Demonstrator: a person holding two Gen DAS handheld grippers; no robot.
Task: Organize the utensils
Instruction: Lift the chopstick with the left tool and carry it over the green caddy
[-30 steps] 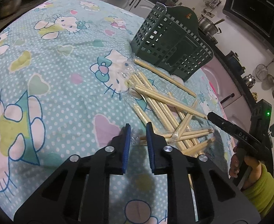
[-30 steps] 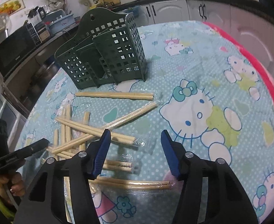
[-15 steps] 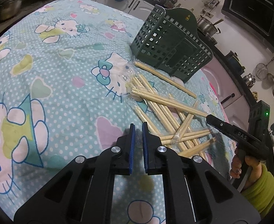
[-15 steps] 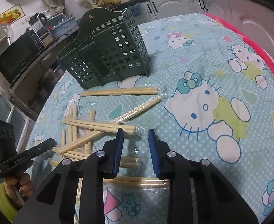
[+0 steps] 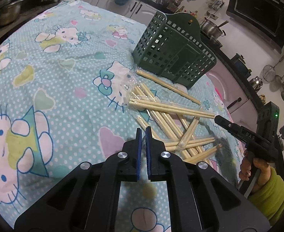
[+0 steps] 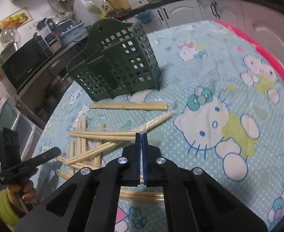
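Chopsticks (image 5: 172, 110), all wrapped, lie scattered on the worktop (image 5: 64, 89) just ahead of both tongs; none in the basket (image 5: 172, 54) beyond them. I read the left tongs (image 5: 143, 135) and right tongs (image 6: 141, 138) as together, empty. Sorting not begun.

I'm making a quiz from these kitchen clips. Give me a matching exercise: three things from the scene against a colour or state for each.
Things:
1. utensil basket
2. chopsticks
3. left gripper

Descriptions:
a. shut, holding nothing
b. dark green, standing upright on the cloth
c. pale wood, wrapped in clear plastic, scattered

Pairs: 1-b, 2-c, 3-a
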